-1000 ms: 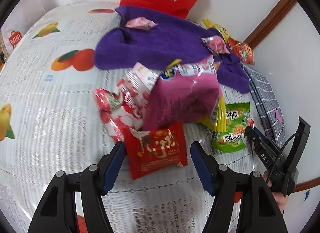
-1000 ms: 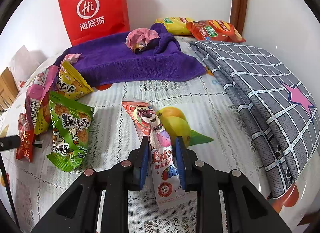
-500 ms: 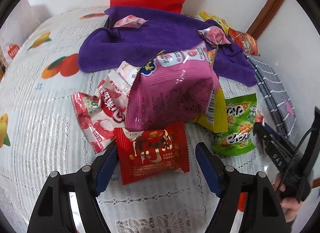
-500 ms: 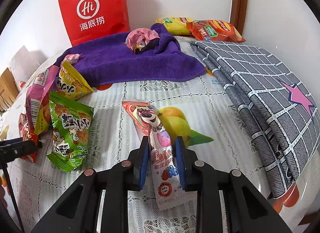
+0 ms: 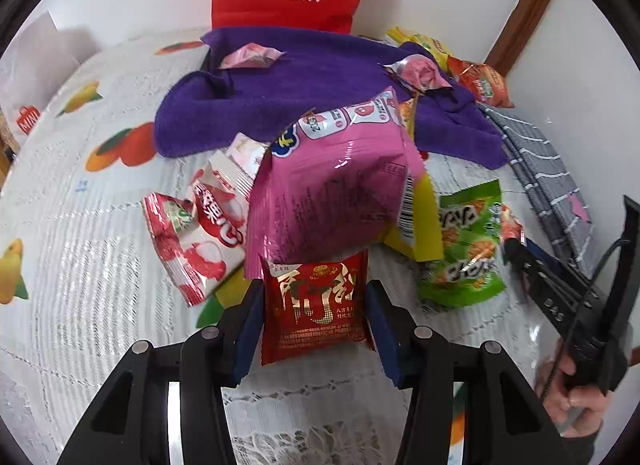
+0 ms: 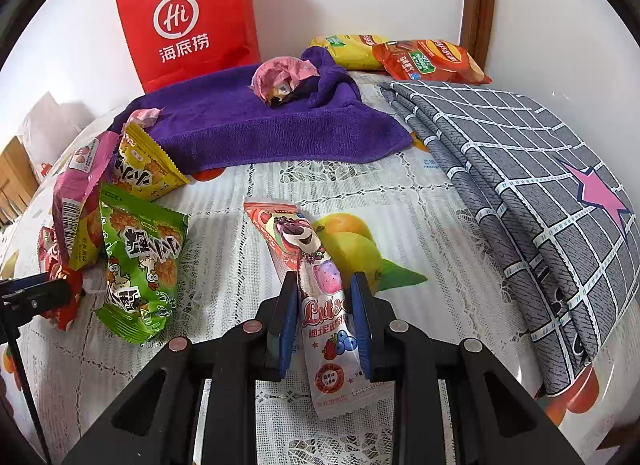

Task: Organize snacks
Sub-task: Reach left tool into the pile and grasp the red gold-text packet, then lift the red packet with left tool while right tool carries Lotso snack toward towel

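Observation:
In the left wrist view my left gripper (image 5: 314,301) is shut on a red snack packet (image 5: 316,307) with gold lettering, at the near edge of a snack pile. Behind it lie a big pink bag (image 5: 332,189), a red-and-white lychee packet (image 5: 200,237), a yellow packet (image 5: 424,221) and a green packet (image 5: 466,249). In the right wrist view my right gripper (image 6: 325,301) is shut on a long Lotso strawberry-bear packet (image 6: 316,277) lying on the tablecloth. The green packet (image 6: 140,261) and the pink bag (image 6: 78,189) lie to its left.
A purple towel (image 6: 260,125) with crumpled pink wrappers (image 6: 280,73) lies at the back, before a red paper bag (image 6: 188,17). Yellow and orange chip bags (image 6: 400,57) sit by the wall. A folded grey checked cloth (image 6: 520,185) covers the right side.
My left gripper moved forward and closed its jaws onto the red packet, which was lying loose between open jaws before. My right gripper has stayed still on the Lotso packet.

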Demonstrator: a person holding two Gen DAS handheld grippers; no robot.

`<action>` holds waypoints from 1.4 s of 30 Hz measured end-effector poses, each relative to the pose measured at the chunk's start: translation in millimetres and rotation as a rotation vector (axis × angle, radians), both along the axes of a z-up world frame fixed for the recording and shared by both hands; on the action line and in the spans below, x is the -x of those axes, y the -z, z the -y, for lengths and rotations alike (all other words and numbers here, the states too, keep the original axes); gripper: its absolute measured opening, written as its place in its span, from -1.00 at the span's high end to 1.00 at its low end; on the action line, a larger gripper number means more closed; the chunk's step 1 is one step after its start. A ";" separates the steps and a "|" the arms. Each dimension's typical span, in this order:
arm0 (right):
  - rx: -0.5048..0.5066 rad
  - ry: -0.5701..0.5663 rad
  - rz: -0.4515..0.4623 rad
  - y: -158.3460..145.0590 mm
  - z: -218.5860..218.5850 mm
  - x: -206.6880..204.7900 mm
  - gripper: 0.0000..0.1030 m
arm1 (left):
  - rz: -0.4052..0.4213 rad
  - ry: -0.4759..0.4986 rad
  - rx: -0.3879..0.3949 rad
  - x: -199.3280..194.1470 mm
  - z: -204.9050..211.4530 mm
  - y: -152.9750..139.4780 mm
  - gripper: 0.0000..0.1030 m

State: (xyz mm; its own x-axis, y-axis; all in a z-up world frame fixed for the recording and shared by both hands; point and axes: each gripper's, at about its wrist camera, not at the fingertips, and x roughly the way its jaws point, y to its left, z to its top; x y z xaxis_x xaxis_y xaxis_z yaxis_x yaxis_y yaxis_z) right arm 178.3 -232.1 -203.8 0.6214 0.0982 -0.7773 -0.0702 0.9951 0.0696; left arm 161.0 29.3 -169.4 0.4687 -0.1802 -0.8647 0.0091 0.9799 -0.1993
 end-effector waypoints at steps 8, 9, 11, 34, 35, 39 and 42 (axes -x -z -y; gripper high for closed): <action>0.001 -0.001 0.004 -0.8 0.3 1.0 0.53 | 0.022 0.020 0.007 12.2 -1.0 -10.5 0.13; 0.000 -0.001 0.004 -1.3 0.6 1.2 0.57 | 0.029 0.024 0.004 13.8 -1.0 -13.5 0.13; 0.009 -0.003 0.002 -3.1 0.6 2.1 0.62 | 0.046 0.031 -0.005 17.2 -1.4 -20.8 0.13; -0.037 0.020 0.095 -109.3 -13.6 44.9 0.62 | 0.142 0.035 0.029 37.3 -31.2 -86.1 0.13; -0.040 0.022 0.094 -111.6 -15.4 45.1 0.62 | 0.144 0.034 0.028 37.2 -33.6 -88.2 0.13; -0.051 0.028 0.090 -118.0 -21.3 41.0 0.62 | 0.148 0.020 0.027 34.5 -42.8 -95.1 0.13; -0.056 0.023 0.083 -121.1 -23.8 35.2 0.62 | 0.153 0.012 0.021 28.0 -48.3 -99.9 0.12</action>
State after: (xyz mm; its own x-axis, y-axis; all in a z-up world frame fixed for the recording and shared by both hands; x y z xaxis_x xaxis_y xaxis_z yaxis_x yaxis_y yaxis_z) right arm 143.1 -208.3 -82.8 0.6862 0.1255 -0.7165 -0.0554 0.9912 0.1205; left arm 133.0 77.7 -69.4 0.5926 -0.2037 -0.7793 0.0522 0.9752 -0.2152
